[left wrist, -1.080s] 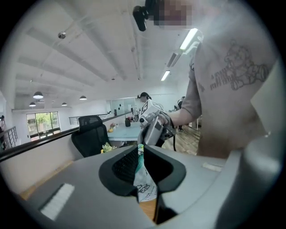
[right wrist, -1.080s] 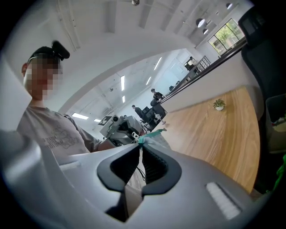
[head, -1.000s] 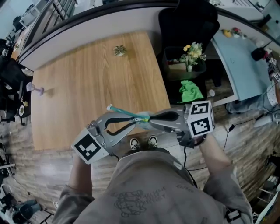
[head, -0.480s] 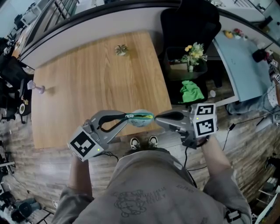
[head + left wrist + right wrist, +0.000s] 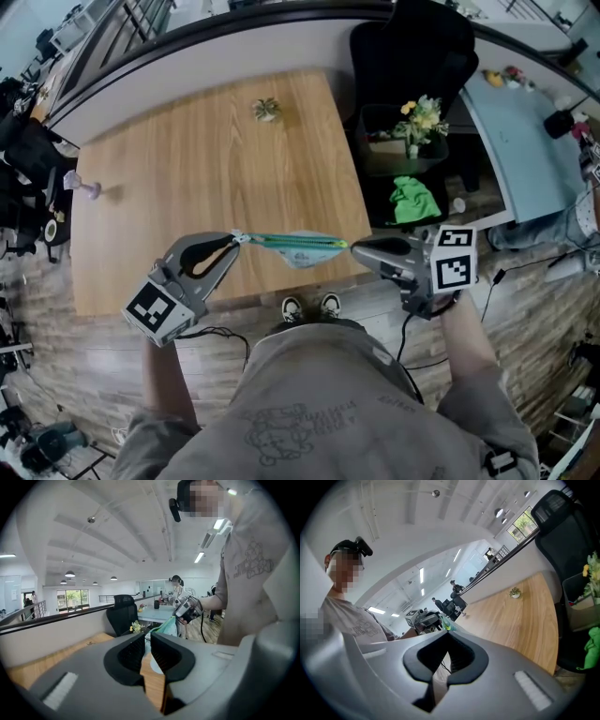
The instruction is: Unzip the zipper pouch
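Above the wooden table's (image 5: 187, 178) near edge, the left gripper (image 5: 234, 239) clamped one end of the teal zipper pouch (image 5: 295, 247). The right gripper (image 5: 354, 247), jaws tight together, pinched the opposite end, and the pouch hung stretched between them.

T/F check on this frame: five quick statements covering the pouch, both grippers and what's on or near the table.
1. The zipper pouch is held in the air, stretched between the two grippers. True.
2. The left gripper is open and empty. False: its jaws are closed on one end of the pouch.
3. The right gripper has its jaws together at the pouch's other end. True.
4. The small plant lies on the floor. False: it stands on the wooden table, near the far edge.
5. The green cloth lies on the table. False: it is off the table, to its right, just below the flowers.
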Demonstrator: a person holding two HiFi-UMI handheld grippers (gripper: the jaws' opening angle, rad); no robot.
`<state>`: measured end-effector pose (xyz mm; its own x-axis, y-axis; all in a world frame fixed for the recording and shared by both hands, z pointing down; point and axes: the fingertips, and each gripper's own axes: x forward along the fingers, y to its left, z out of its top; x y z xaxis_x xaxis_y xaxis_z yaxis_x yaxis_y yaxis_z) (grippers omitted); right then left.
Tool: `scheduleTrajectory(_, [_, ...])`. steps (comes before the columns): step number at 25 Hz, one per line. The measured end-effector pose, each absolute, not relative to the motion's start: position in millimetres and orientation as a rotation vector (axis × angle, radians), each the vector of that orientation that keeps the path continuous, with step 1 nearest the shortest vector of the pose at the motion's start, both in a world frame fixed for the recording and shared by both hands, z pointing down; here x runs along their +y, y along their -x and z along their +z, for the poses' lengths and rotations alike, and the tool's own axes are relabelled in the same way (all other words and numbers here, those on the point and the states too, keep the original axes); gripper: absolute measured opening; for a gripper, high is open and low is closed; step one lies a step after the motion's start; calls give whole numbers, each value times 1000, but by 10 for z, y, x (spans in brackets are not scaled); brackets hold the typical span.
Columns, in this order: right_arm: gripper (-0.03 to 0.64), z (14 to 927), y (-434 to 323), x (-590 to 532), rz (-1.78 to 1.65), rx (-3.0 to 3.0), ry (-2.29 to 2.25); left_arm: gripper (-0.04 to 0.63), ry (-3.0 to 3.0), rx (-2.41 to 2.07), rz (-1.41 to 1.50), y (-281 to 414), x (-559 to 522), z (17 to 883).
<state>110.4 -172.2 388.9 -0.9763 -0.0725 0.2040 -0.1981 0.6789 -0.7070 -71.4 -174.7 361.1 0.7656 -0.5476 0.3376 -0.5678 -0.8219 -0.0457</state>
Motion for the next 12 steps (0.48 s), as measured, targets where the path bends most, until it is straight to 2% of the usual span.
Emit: scheduleTrajectory(12, [8, 3922, -1063, -1884, 1134, -2761, -348, 37, -2902, -1011, 351, 668, -1713, 3408])
